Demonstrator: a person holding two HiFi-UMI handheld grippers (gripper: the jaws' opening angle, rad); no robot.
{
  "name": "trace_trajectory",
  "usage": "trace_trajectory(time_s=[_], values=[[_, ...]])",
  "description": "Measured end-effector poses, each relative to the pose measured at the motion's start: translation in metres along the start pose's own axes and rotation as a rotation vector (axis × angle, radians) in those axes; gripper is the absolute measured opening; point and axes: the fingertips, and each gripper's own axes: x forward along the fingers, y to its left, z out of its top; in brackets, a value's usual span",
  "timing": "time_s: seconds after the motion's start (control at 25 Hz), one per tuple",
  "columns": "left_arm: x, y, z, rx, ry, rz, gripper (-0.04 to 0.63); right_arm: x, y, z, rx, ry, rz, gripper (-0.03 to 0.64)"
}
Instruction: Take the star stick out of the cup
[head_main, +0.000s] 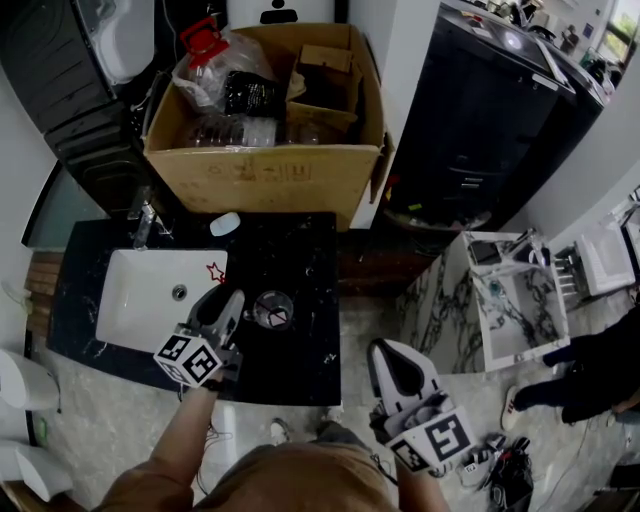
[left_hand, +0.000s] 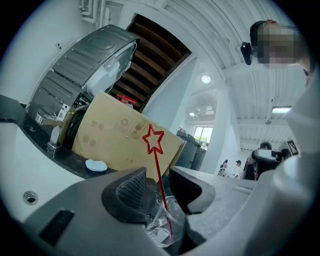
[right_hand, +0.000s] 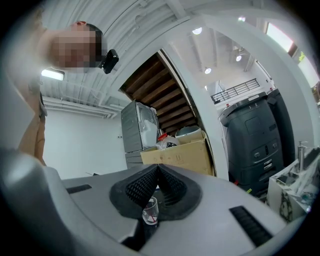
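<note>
Star stick (left_hand: 158, 170): leans in clear cup (left_hand: 167, 225) on black counter (head_main: 300, 255), beside sink (head_main: 140, 300) | my left tongs (left_hand: 159, 179): jaws apart astride its shaft, not pinching | my right tongs (right_hand: 158, 167): closed, empty | risk: thin shaft slips, or a sideways pull tips the light cup.

Print on cardboard box (head_main: 262, 175) — illegible

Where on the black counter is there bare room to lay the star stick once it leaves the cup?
Bare counter lies between the cup and the cardboard box, and right of the cup up to the counter's edge. It is crowded between the sink and the cup, where the left tool and star stick are.
</note>
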Motion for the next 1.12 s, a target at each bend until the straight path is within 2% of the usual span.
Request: trace_trajectory(time_s=[0.88,1.12], values=[[0.015,0.004,-0.003,-0.023,-0.004,0.000,0.124,-0.002,-0.011,0.001,-0.009,0.011,-0.018,-0.002],[0.015,0.003,-0.002,-0.005,-0.021,0.000,0.075,0.000,-0.011,0.003,0.003,0.011,-0.019,-0.002]])
